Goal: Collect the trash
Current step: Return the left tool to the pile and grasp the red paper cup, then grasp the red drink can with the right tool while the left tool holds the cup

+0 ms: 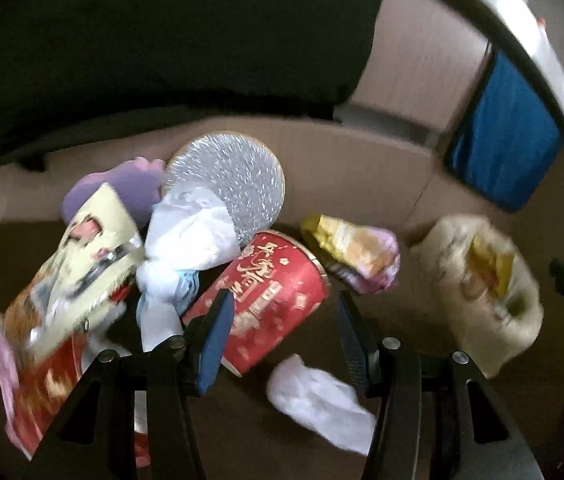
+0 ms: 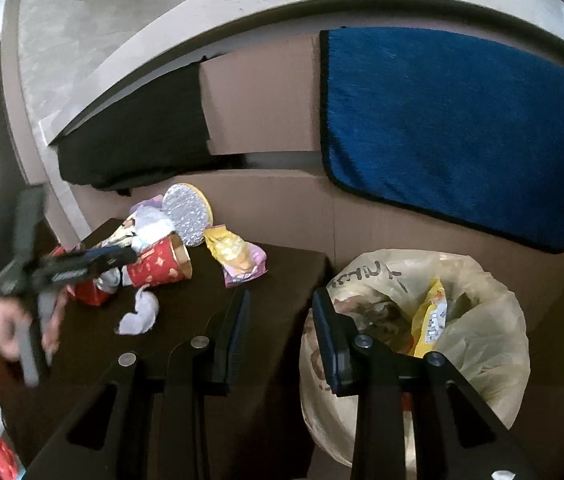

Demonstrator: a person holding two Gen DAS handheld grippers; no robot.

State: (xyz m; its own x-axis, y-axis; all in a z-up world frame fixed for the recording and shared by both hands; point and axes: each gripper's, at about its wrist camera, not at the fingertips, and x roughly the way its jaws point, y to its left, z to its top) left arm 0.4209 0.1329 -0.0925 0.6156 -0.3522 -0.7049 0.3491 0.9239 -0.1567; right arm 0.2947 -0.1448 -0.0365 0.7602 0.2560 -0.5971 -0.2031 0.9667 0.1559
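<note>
On the dark table by the cardboard wall, your trash lies heaped: red cup, white tissue. Both grippers, left and right, gape empty; bagged bin stands beside.

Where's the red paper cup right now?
The red paper cup lies on its side on the dark table, between the white tissue bundle and the yellow snack wrapper, just ahead of the left gripper.
</note>
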